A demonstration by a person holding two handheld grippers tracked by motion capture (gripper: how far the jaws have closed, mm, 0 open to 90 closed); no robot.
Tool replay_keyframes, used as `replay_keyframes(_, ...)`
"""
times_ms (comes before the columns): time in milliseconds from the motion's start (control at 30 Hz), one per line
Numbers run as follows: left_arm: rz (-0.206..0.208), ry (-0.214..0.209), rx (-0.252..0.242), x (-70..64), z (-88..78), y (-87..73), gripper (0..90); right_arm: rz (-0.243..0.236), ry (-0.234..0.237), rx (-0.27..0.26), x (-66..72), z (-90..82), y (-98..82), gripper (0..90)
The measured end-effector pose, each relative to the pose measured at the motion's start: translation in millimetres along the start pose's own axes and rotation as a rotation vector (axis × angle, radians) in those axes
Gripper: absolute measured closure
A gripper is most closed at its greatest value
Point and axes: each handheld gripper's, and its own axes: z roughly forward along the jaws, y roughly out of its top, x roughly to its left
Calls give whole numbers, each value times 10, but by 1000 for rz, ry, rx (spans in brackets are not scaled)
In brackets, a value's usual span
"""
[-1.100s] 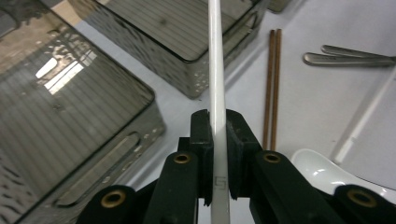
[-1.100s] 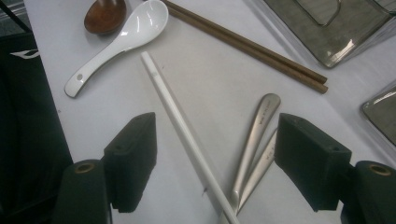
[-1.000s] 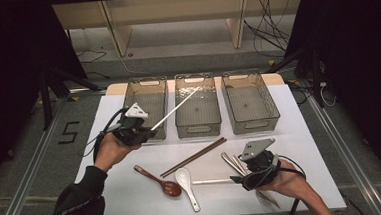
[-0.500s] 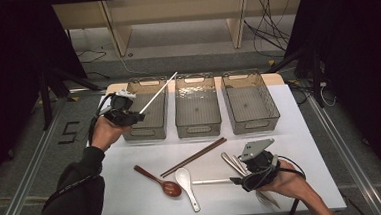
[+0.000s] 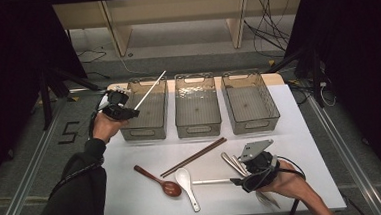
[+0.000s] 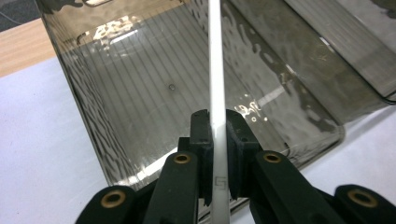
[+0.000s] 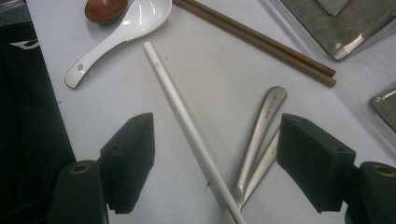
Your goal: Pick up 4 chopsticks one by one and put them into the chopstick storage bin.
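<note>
My left gripper (image 5: 124,110) is shut on a white chopstick (image 5: 150,90) beside the left edge of the left clear bin (image 5: 142,134). The chopstick slants up and right over that bin. In the left gripper view the pads (image 6: 201,135) pinch the chopstick (image 6: 215,65) above the bin's ribbed floor (image 6: 140,93). My right gripper (image 5: 243,178) rests low at the table's front right. It stands open (image 7: 212,156) over a second white chopstick (image 7: 187,121) and two metal utensil handles (image 7: 261,126), without touching them.
A middle bin (image 5: 198,129) and a right bin (image 5: 252,127) stand in the same row. On the white table lie brown chopsticks (image 5: 194,157), a wooden spoon (image 5: 158,182) and a white ceramic spoon (image 5: 187,185). A sleeve reaches in from the bottom left.
My left hand has carried the white chopstick left and away, from the gap between the left and middle bins to the left bin's left side. The right gripper has stayed still.
</note>
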Motion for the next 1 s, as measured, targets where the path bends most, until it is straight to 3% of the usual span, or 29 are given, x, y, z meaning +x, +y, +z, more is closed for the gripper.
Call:
replay_keyframes(567,-72,36,29,117,175,-36,812,-1,10,3,9,20,7,288)
replay_keyframes(667,-89,31,45,111,190,-25,645,-3,8,8,12,19,7,288)
replay_keyframes(867,-67,-13,-5,-34,10,6,415,1,2,8,-2,16,0,288)
replay_keyframes(1000,-57,-92,-62,-166,-156,-24,306,-4,-4,11,2,12,11,288)
